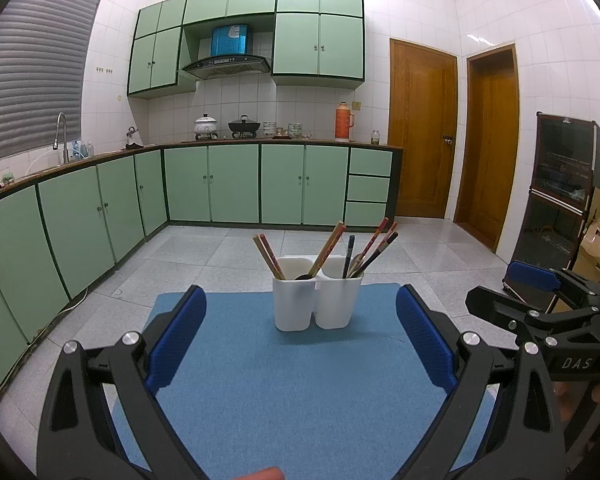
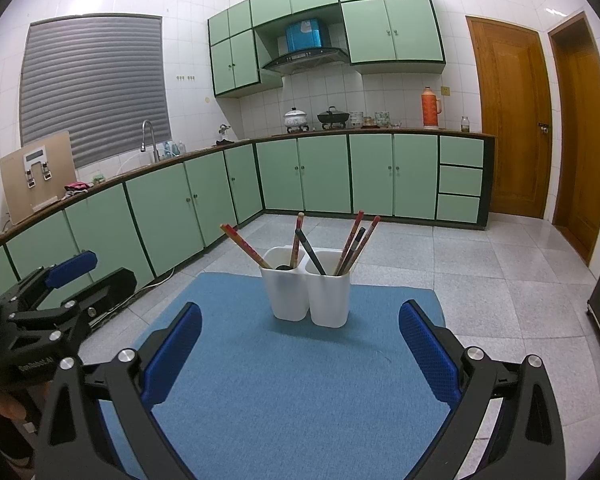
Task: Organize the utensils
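1. The white two-compartment utensil holder (image 1: 318, 300) stands upright near the far edge of the blue mat (image 1: 300, 380), about midway between its side edges. Chopsticks (image 1: 370, 250) and a dark spoon (image 1: 303, 277) lean out of both compartments at mixed angles.
2. The left gripper (image 1: 300, 332) hangs over the near half of the mat with fingers spread wide and nothing between them. The right gripper (image 2: 300, 344) is likewise spread and empty; each appears at the margin of the other's view.
3. Likely risk: the holder looks light and top-heavy, so a pull on a slanted chopstick could tip it toward the mat's far edge, beyond which only floor tiles (image 1: 228, 248) show.
4. Crossed sticks in the right compartment could drag a neighbour out when one is lifted.
5. Thin round chopsticks may roll or slip between broad pads (image 2: 430, 348).
6. Room: the near mat is bare, giving free approach from the front and above. The two grippers sit side by side, so crossing paths could make them collide.
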